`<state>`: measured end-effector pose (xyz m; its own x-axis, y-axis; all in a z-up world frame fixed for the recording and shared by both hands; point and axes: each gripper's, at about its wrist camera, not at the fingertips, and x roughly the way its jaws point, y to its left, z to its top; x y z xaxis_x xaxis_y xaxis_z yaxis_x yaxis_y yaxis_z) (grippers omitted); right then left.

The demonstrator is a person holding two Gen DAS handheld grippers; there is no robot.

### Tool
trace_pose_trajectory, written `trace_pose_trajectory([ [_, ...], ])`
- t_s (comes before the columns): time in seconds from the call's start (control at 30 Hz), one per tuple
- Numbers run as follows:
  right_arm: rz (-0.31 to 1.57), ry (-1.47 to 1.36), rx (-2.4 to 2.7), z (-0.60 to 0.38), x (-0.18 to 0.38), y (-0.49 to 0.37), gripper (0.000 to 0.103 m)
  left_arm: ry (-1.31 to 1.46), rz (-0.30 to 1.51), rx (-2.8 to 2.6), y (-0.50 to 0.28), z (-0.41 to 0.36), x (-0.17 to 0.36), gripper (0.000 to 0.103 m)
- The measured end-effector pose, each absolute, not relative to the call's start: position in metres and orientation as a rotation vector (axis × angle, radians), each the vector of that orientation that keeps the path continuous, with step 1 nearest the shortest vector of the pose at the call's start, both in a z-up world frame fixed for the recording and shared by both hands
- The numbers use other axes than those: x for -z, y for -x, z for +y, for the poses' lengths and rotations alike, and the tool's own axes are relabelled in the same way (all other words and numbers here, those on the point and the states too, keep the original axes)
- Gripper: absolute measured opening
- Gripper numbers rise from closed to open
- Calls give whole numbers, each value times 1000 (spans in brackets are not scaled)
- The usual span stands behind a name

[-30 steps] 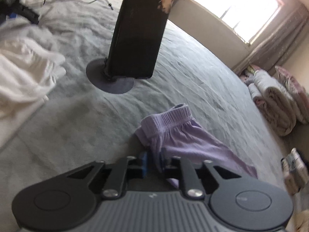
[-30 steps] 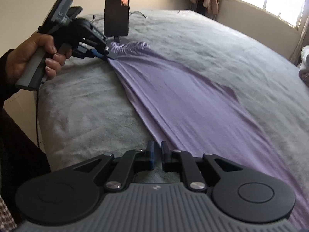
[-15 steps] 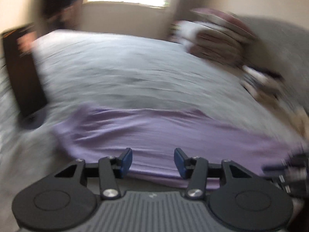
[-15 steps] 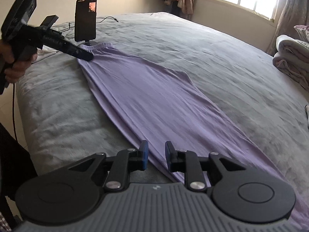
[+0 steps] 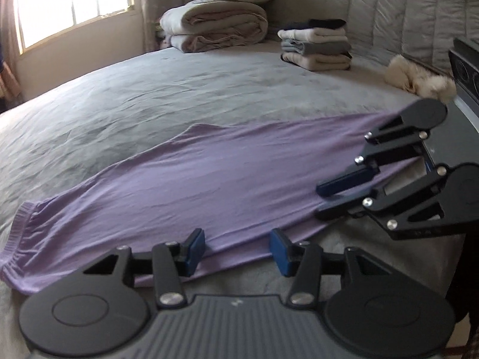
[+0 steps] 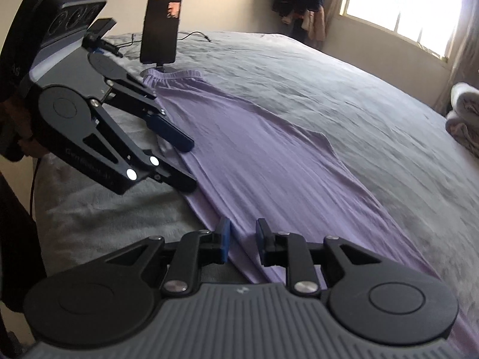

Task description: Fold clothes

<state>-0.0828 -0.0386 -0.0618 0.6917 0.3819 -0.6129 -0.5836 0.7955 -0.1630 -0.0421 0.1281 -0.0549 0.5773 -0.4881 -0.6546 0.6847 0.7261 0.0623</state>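
Note:
Lilac trousers [image 5: 209, 173] lie stretched flat along the near edge of the grey bed [image 5: 179, 89]. Their elastic waistband [image 5: 18, 224] is at the left in the left wrist view. My left gripper [image 5: 238, 249] is open at the middle of the trousers' near edge, with nothing held. My right gripper [image 5: 338, 197] comes in from the right over the leg end, jaws apart. In the right wrist view the trousers [image 6: 254, 149] run away toward the waistband [image 6: 173, 74]. My right gripper [image 6: 243, 243] is open astride the cloth's near edge, and the left gripper [image 6: 182, 158] is open beside that edge.
A phone on a stand [image 6: 161, 27] stands just behind the waistband, with a cable trailing off. Rolled blankets and pillows [image 5: 215, 27] and a stack of folded clothes [image 5: 315, 45] sit at the bed's far end. A fluffy cream item [image 5: 419, 79] lies by the headboard.
Both grippers were shut on the trousers' ends and have opened and let go. The left one swung from the waistband to the middle of the near edge.

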Motion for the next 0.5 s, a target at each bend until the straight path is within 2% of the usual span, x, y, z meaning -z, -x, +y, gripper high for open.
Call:
trace_pose_trajectory([
  [0.13, 575, 402, -570, -33, 64, 82, 23, -343, 649, 716, 42, 126, 55, 50],
  [0.2, 569, 412, -577, -33, 65, 81, 2, -354, 640, 715, 43, 124, 55, 50],
  [0.47, 545, 296, -612, -46, 47, 78, 0, -396, 577, 695, 46, 114, 53, 50],
  [0.5, 542, 285, -612, -47, 45, 78, 0, -398, 568, 686, 46, 114, 53, 47],
])
